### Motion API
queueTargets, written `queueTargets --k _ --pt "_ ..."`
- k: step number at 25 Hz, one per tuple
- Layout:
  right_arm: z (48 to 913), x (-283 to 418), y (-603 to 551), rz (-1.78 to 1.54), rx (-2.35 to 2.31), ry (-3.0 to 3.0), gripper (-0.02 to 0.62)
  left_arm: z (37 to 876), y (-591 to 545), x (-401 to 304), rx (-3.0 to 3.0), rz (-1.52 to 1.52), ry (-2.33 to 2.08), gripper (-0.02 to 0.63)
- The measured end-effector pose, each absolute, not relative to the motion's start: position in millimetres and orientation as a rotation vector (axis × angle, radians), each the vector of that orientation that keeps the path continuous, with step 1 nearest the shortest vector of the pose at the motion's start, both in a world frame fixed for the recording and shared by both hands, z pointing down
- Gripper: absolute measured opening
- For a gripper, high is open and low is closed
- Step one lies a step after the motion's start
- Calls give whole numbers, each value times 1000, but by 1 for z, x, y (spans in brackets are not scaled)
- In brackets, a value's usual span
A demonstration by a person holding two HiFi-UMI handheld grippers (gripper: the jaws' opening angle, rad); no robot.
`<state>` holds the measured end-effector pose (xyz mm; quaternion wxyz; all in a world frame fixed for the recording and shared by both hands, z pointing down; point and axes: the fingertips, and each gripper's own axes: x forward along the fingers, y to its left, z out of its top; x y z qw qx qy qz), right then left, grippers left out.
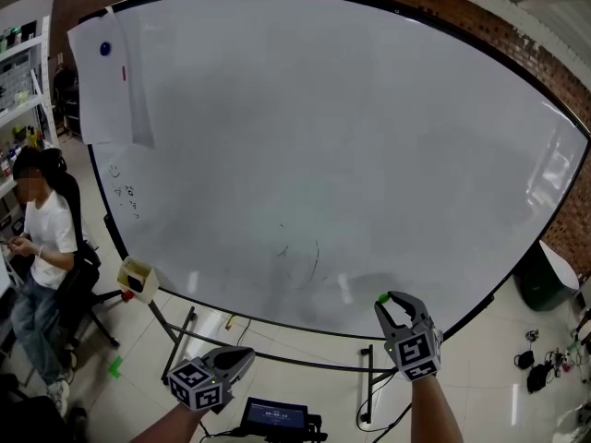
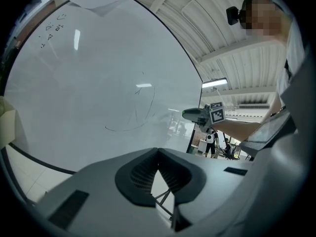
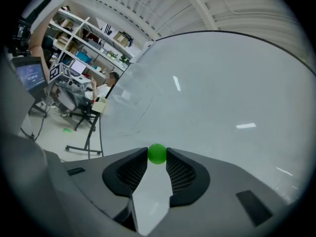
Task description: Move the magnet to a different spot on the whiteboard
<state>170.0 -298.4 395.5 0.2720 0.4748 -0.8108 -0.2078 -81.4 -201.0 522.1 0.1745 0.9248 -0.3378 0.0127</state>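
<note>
Right gripper clenched on green magnet, near the whiteboard's lower edge; contact unclear. Left gripper closed, empty, hanging below the board. Pick looks done; placement at new spot and release left.

The right claw hides most of the green magnet; handwriting far up-left of it is too small to read.

Brick wall top right; pale tiled floor; cluttered shelves left.
</note>
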Motion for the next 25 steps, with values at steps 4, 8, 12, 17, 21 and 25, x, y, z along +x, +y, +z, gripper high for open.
queueTargets --k 4,8,12,17,21,25 --pt "367 182 -313 -584 1427 -2160 147 523 -203 -84 2613 20 -967 21" --pt "345 193 -326 -594 1556 -2140 147 518 -205 -82 2618 1 -970 21" --pt "327 202 -335 -604 1647 -2122 147 517 -208 -83 2622 -8 -976 21" --pt "313 216 -350 -586 1738 -2080 146 515 -209 -85 2618 -9 -984 21" --pt "306 222 -358 -595 1775 -2044 147 518 -211 -87 2618 -11 -985 21" --pt "304 223 -361 -601 1796 -2010 147 519 -212 -90 2613 -11 -986 21"
